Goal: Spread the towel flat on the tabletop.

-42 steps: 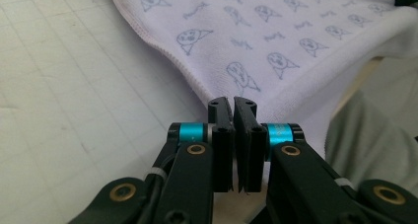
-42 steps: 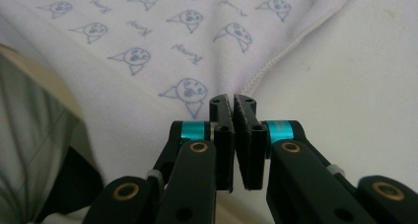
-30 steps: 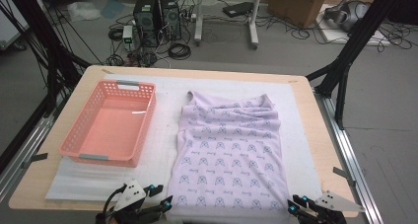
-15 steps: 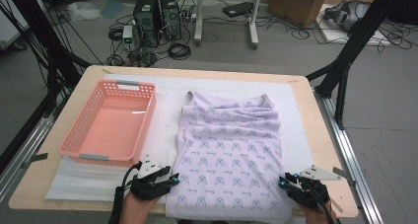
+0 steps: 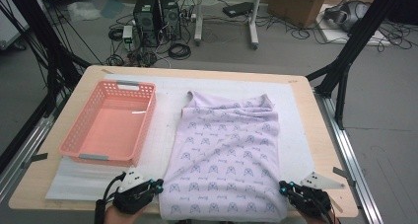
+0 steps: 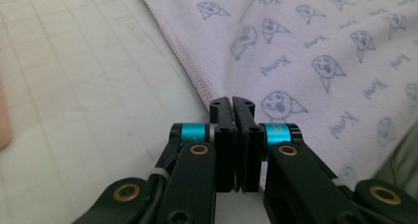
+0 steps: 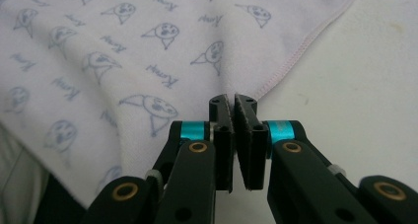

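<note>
A lilac cloth (image 5: 226,150) printed with small blue figures lies flat on a white foam mat (image 5: 162,130). My left gripper (image 5: 158,184) is at the cloth's near left edge. In the left gripper view its jaws have just closed, and the left gripper (image 6: 231,101) is shut on the hem of the cloth (image 6: 320,36). My right gripper (image 5: 282,186) is at the near right corner. Its jaws have just closed too, and the right gripper (image 7: 232,99) pinches the stitched edge of the cloth (image 7: 123,46).
A pink plastic basket (image 5: 79,128) stands empty on the left of the mat. The wooden table (image 5: 323,135) shows bare strips at its right and left edges. Black frame legs, computers and cables stand on the floor beyond the table.
Both grippers came forward from the table's front edge to the cloth's near corners. The left one then drew back slightly toward the front edge.
</note>
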A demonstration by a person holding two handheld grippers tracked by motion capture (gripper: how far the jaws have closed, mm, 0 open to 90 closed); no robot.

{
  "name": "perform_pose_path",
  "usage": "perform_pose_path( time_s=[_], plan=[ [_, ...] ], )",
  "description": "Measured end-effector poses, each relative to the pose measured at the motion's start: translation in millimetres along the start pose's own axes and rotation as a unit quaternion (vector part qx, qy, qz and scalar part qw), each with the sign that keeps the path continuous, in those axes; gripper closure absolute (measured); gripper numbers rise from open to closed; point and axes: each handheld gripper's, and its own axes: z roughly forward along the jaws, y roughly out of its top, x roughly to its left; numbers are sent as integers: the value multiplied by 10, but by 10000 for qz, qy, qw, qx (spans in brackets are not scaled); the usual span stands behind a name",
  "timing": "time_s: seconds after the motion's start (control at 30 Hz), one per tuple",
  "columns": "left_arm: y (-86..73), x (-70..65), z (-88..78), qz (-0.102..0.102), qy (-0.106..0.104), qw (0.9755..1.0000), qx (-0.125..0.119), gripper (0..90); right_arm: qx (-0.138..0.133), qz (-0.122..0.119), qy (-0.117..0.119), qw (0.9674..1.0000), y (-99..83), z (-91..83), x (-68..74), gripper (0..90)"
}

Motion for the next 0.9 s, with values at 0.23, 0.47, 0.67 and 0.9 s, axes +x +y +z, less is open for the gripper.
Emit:
perform_pose_path(
  time_s=[0.23, 0.47, 0.67, 0.9],
  plan=[
    [-62, -94, 6, 174, -430, 9989, 55, 785, 172, -24, -75, 9998, -214, -248, 100, 838],
    [159, 11, 249, 75, -70, 9996, -244, 473, -87, 142, -337, 9993, -75, -129, -29, 713],
    [332, 141, 523, -203, 130, 9997, -90, 473, 89, 225, -570, 9981, 78, 196, -202, 709],
    [345, 96, 610, 60, 55, 9999, 127, 799, 153, 149, -373, 9991, 106, 266, -220, 879]
  ],
)
